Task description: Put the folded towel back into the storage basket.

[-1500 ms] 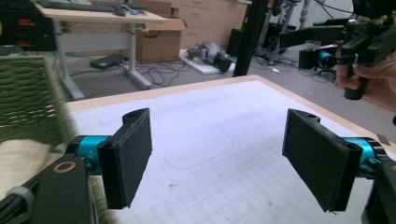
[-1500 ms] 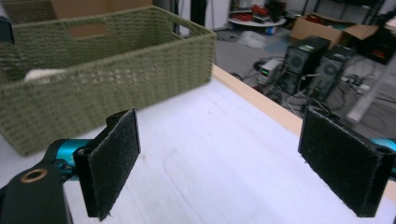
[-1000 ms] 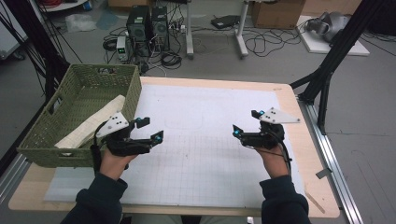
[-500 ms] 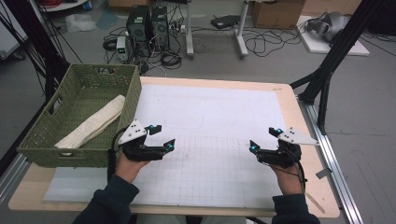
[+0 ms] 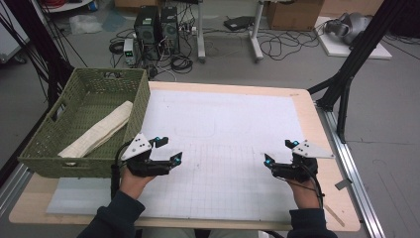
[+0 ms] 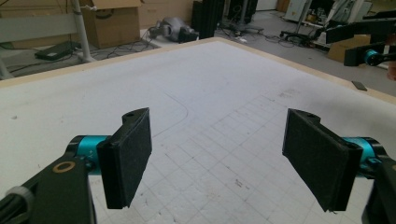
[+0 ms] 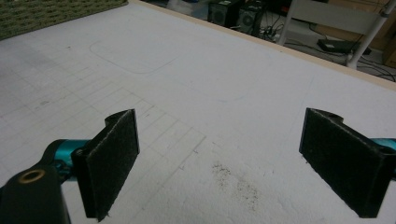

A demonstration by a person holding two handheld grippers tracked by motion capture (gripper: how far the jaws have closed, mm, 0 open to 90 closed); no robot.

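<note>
I see the counter (image 5: 307,106) across the middle of the high view, its white mat bare under both hands. The green basket (image 5: 42,148) sits at the left edge of the frame with a folded cloth (image 5: 96,135) lying inside it. My left tongs (image 5: 166,149) hover at lower left, just beside the basket, jaws wide and empty. My right tongs (image 5: 280,152) hover at lower right, also wide, gripping nothing.
</note>
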